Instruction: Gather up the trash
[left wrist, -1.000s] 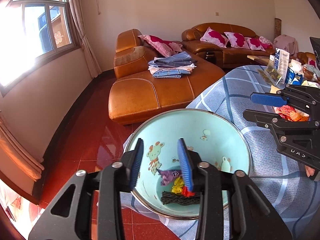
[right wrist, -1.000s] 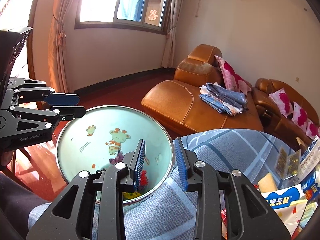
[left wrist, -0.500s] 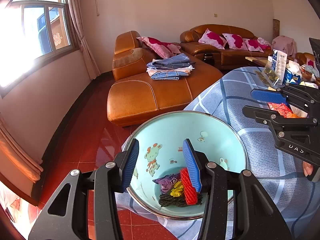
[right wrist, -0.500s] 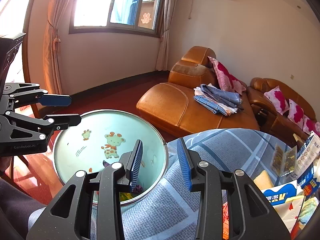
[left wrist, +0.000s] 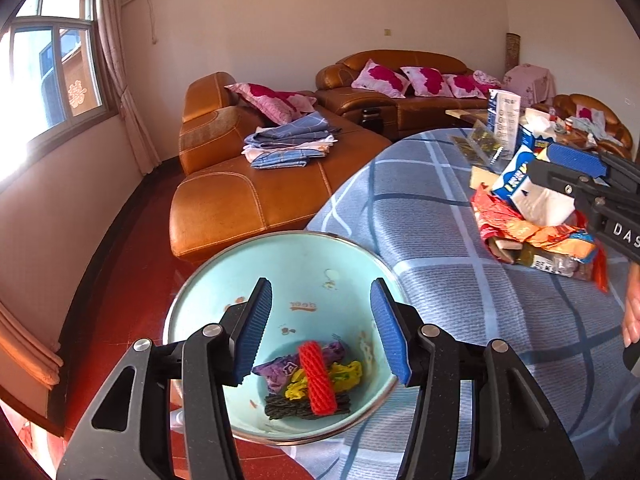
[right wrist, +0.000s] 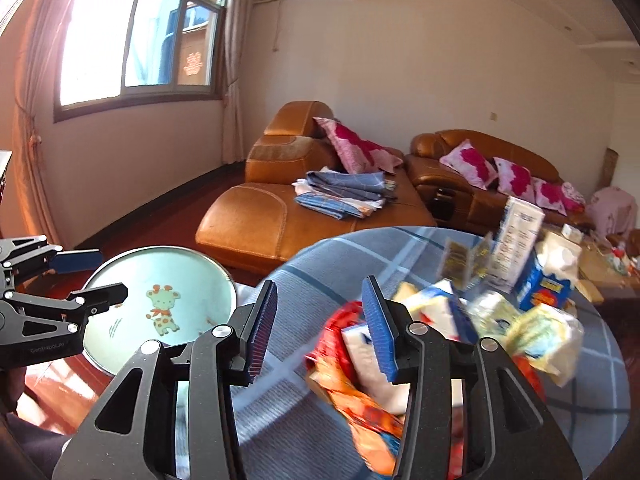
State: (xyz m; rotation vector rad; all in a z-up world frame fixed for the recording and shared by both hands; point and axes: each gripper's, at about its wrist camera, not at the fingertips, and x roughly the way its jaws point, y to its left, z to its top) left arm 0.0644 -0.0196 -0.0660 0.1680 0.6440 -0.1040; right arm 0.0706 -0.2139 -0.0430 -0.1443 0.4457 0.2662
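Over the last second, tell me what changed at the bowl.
The left gripper opened its fingers and dropped the red foam sleeve into the bowl. The right gripper, open, swung from the bowl toward the wrappers on the table. The bowl stayed put.

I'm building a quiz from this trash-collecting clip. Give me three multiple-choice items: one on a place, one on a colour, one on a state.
1. Where does the red foam sleeve lie?
A. in the basin
B. on the sofa
C. on the floor

2. What colour is the basin inside?
A. yellow
B. light blue
C. black

3. What state is the left tool in?
A. shut on a wrapper
B. shut, empty
C. open, empty

Answers: 1 A, it rests on the wrappers in the basin; 2 B, pale blue with cartoon prints; 3 C, its pads stand apart with nothing between.
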